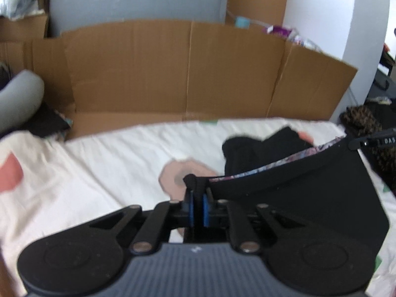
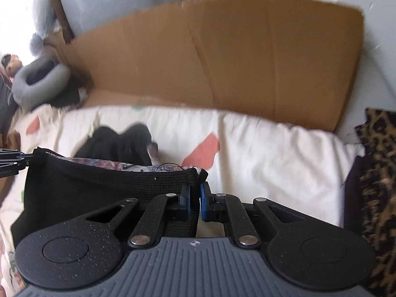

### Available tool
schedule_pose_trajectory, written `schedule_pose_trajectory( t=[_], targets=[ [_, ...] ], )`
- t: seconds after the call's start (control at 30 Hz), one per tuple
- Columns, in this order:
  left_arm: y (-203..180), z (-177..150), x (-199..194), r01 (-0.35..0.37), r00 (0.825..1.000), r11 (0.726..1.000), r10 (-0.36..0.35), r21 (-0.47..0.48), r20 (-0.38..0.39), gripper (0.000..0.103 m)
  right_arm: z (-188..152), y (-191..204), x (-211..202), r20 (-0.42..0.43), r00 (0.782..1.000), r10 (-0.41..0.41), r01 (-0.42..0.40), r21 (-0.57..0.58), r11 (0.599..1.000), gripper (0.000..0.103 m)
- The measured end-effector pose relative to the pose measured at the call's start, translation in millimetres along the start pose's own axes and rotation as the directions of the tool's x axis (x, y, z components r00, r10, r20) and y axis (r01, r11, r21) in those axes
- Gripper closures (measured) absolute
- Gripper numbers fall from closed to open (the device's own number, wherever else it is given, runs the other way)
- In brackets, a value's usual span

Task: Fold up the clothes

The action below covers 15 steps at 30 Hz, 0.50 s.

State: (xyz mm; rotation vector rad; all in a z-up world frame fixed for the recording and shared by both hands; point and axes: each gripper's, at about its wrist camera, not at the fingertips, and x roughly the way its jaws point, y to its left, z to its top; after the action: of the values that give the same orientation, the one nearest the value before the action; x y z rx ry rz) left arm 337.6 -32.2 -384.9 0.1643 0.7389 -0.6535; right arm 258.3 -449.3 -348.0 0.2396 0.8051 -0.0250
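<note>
Cream bedsheet (image 1: 111, 163) with a cardboard wall (image 1: 173, 74) up top. Black garment (image 1: 309, 193), patterned lining along its edge, hangs stretched mid-frame; left gripper (image 1: 196, 193) and right gripper (image 2: 195, 193) each pinch a corner.

I see a black knit garment (image 2: 99, 193) stretched taut by its top edge, one corner (image 1: 191, 182) pinched on my left, the other (image 2: 201, 173) on my right. Its lining, a pale purple print (image 1: 279, 164), shows along that edge. The rest (image 2: 118, 143) trails in a dark bunch on the cream bedsheet (image 2: 272, 153).
</note>
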Motion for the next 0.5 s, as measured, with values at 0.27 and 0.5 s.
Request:
schedule_pose_trajectory(
  t=[0.27,0.5],
  targets=[
    [-8,33,-10,-0.021,0.998,1.0,0.021,0.01,0.056,0.096,20,5,-27,0.093,0.996,-0.007,0.005,0.02,1.0,0.097],
    [-8,50,2,-0.038,0.997,0.999,0.037,0.016,0.06,0.096,33,2,-27,0.116,0.993,-0.025,0.022,0.026,0.999,0.097]
  ],
)
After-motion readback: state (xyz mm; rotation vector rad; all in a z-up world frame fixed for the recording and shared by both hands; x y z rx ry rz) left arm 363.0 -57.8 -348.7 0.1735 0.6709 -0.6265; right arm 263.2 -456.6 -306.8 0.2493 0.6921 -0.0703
